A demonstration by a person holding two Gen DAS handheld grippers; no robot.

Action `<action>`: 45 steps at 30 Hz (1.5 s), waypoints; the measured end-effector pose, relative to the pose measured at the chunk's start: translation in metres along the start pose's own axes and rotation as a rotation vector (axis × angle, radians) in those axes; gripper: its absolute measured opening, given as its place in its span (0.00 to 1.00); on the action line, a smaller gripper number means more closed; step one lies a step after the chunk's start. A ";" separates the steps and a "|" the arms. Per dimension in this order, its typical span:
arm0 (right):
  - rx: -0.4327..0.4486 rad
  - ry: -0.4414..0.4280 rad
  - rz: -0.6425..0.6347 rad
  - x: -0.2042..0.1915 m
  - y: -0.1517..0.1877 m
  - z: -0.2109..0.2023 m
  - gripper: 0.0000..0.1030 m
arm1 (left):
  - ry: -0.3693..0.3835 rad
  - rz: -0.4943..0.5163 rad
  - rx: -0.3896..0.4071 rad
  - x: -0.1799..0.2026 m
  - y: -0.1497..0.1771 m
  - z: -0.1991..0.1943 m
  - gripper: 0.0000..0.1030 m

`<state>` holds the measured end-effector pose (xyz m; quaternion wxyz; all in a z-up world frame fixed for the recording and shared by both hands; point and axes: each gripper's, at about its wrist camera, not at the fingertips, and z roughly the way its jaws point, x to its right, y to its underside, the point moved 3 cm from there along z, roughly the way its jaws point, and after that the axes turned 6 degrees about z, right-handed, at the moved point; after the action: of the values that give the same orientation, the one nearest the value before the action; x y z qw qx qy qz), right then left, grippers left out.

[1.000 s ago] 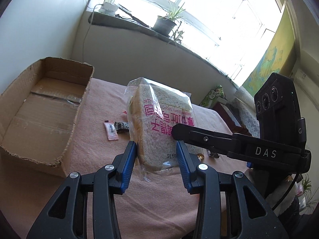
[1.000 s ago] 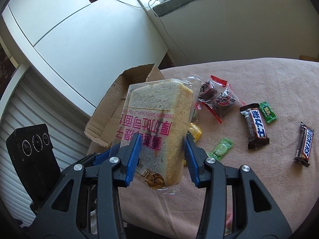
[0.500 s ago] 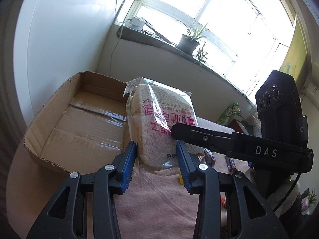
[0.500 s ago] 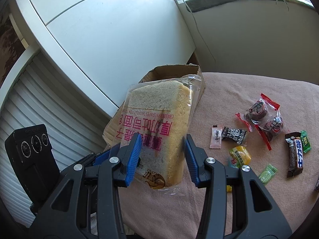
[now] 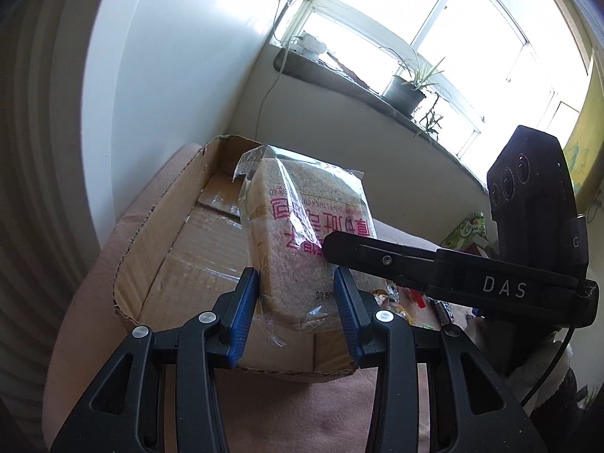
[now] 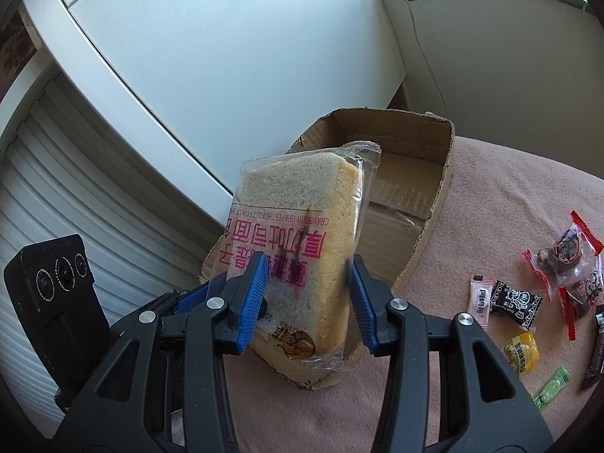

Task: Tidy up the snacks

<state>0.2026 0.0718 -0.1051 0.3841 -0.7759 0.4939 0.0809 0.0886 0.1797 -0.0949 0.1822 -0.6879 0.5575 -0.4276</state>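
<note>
A clear bag of thick toast bread [image 5: 302,241] with pink print is held upright in the air, over the near end of an open cardboard box [image 5: 188,238]. My left gripper [image 5: 298,302] and my right gripper [image 6: 309,294] are both shut on the bread bag [image 6: 298,234], one from each side. The box [image 6: 407,173] shows a bare cardboard floor. The right gripper's arm crosses the left wrist view [image 5: 434,268].
Small wrapped snacks lie on the pink tablecloth [image 6: 490,196] right of the box: a red-edged bag of dark sweets [image 6: 570,264], a black packet [image 6: 517,298], a pink sachet [image 6: 477,298], a yellow sweet [image 6: 523,351], a green sweet [image 6: 551,387]. A white wall stands behind the box.
Both grippers have carried the bread bag to the left, from above the tablecloth and snacks to above the near end of the cardboard box. Both grips are unchanged.
</note>
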 end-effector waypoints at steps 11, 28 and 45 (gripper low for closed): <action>-0.045 -0.012 -0.003 0.005 -0.015 0.030 0.45 | -0.038 -0.012 -0.019 -0.010 0.002 0.008 0.38; -0.007 0.059 -0.032 0.011 -0.016 0.023 0.45 | -0.100 0.010 -0.003 -0.004 0.004 0.000 0.37; 0.113 0.105 -0.057 0.040 0.022 -0.071 0.72 | -0.078 0.088 0.011 0.050 0.017 -0.015 0.43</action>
<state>0.1860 -0.0091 -0.0871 0.4029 -0.7698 0.4950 0.0010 0.0669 0.1313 -0.0798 0.2260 -0.6777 0.5775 -0.3951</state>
